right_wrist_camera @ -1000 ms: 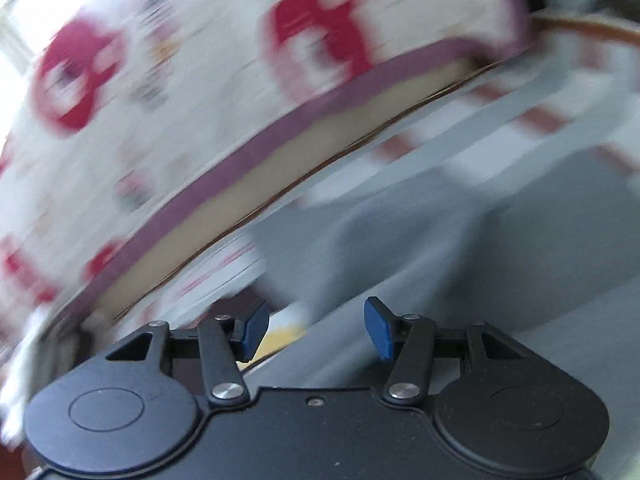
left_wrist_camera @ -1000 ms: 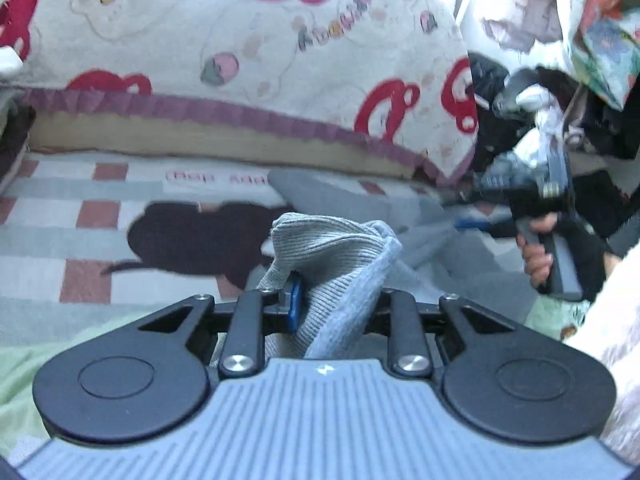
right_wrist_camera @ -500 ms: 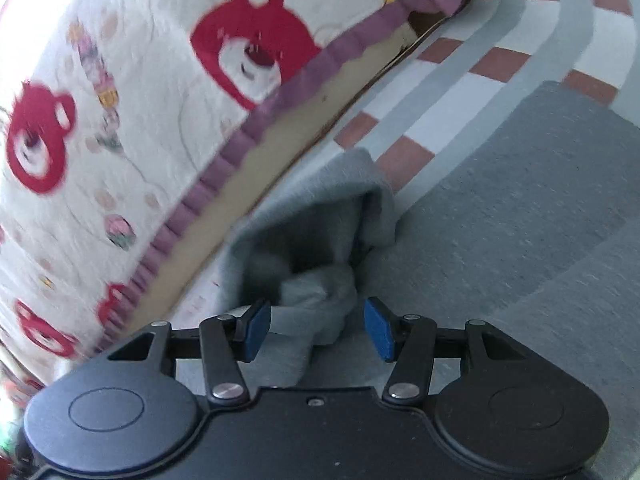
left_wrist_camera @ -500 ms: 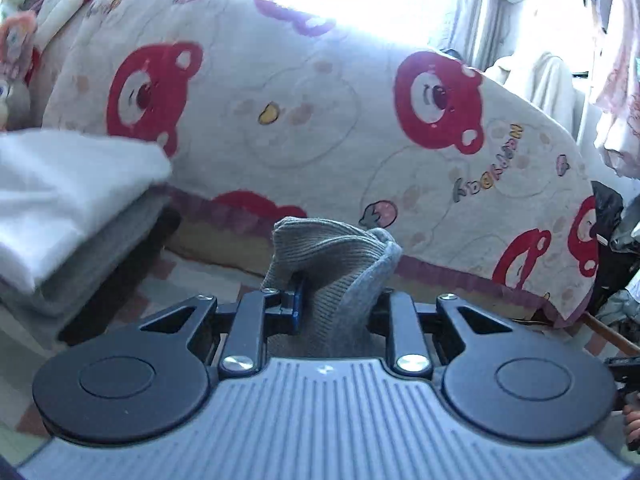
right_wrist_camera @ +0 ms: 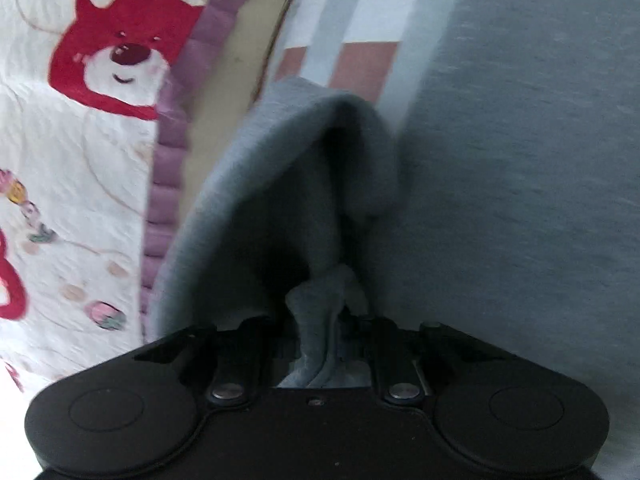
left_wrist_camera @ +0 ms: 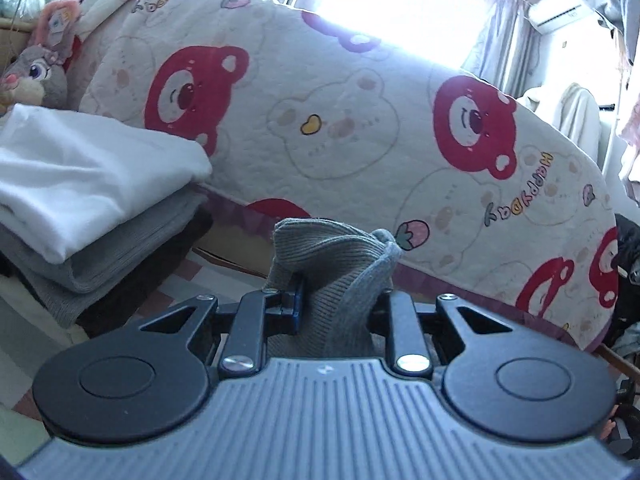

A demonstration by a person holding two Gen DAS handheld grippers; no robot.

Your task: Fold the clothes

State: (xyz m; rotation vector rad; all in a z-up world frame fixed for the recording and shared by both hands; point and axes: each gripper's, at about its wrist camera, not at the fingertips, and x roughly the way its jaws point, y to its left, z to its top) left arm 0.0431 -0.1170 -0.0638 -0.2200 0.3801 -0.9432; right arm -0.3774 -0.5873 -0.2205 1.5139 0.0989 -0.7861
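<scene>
The left claw (left_wrist_camera: 340,300) pinched a ribbed cuff of the grey garment (left_wrist_camera: 340,264), lifted in front of a bear-print quilt (left_wrist_camera: 360,140). Beside it sat a stack of folded clothes (left_wrist_camera: 80,208). The right claw (right_wrist_camera: 320,320) was closing, a bunched fold of the same grey garment (right_wrist_camera: 316,320) pinched between its pads, the rest spread over a striped bed sheet (right_wrist_camera: 360,20).
</scene>
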